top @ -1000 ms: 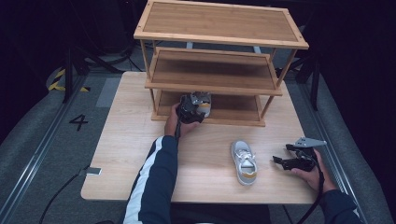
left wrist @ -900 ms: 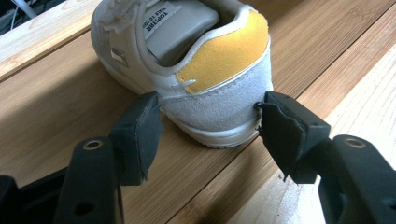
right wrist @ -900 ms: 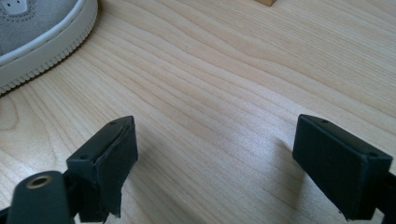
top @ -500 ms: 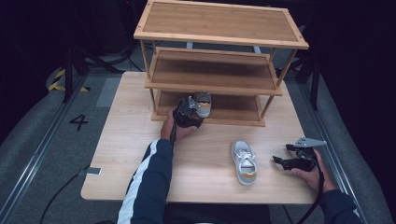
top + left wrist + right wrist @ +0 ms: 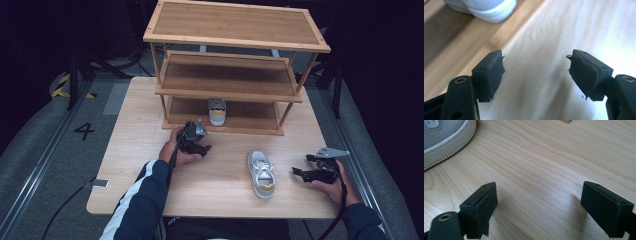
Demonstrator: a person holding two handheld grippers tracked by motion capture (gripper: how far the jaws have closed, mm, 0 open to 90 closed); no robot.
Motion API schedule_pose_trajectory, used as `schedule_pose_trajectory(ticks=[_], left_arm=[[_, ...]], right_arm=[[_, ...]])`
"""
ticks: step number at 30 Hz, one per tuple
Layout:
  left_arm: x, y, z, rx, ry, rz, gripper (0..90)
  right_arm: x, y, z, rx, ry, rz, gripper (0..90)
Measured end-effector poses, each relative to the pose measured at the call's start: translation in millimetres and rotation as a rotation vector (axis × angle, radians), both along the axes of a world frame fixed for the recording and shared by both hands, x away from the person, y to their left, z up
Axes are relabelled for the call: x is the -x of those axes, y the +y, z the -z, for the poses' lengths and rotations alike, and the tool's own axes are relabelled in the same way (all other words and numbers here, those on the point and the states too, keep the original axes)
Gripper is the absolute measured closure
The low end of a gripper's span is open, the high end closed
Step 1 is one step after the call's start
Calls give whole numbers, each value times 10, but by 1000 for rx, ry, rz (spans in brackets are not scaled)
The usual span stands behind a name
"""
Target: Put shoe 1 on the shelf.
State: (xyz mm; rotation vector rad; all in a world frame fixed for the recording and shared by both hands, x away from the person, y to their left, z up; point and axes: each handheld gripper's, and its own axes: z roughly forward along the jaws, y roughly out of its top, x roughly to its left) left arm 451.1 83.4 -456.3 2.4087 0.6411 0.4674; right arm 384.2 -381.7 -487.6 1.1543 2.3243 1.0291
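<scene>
1. One shoe [image 5: 217, 111] sat on the rack's bottom shelf [image 5: 250, 116], mid-frame; left gripper [image 5: 202, 141] empty, jaws just been spreading.
2. Second shoe [image 5: 262, 173] lower-center on the surface [image 5: 135, 125]: probably light, squishy; grab the heel collar.
3. Right gripper [image 5: 298, 171] hung released.

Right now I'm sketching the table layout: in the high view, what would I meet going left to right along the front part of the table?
left gripper → shoe on the table → right gripper
</scene>
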Motion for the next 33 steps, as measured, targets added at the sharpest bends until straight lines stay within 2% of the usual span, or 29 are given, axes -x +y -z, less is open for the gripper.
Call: schedule_pose_trajectory(ticks=[1, 3, 7, 11, 14, 17, 23, 29, 31, 32, 33], left_arm=[[0, 0, 0, 0, 0, 0, 270], [100, 61, -1, 1, -13, 4, 272], [270, 185, 32, -8, -2, 5, 272], [452, 299, 30, 5, -1, 12, 267], [576, 369, 11, 3, -17, 28, 265], [680, 423, 17, -17, -21, 43, 264], [882, 571, 44, -32, 7, 66, 250], [1037, 739, 91, -22, 35, 89, 244], [1073, 778, 112, -15, 50, 92, 237], [1110, 826, 124, -4, 59, 90, 227], [1110, 826, 124, -4, 59, 90, 226]], right_arm=[[0, 0, 0, 0, 0, 0, 142], [0, 0, 0, 0, 0, 0, 142], [1, 0, 0, 0, 0, 1, 142], [2, 0, 0, 0, 0, 1, 142], [2, -1, 0, 0, 0, 1, 142], [4, -1, 0, 0, 0, 2, 143], [9, 0, -7, 8, -1, -2, 154], [39, 7, -47, 24, 17, -52, 242], [66, 33, -87, 24, 36, -97, 261], [110, 74, -146, 12, 45, -149, 268], [110, 74, -146, 12, 45, -149, 268]])
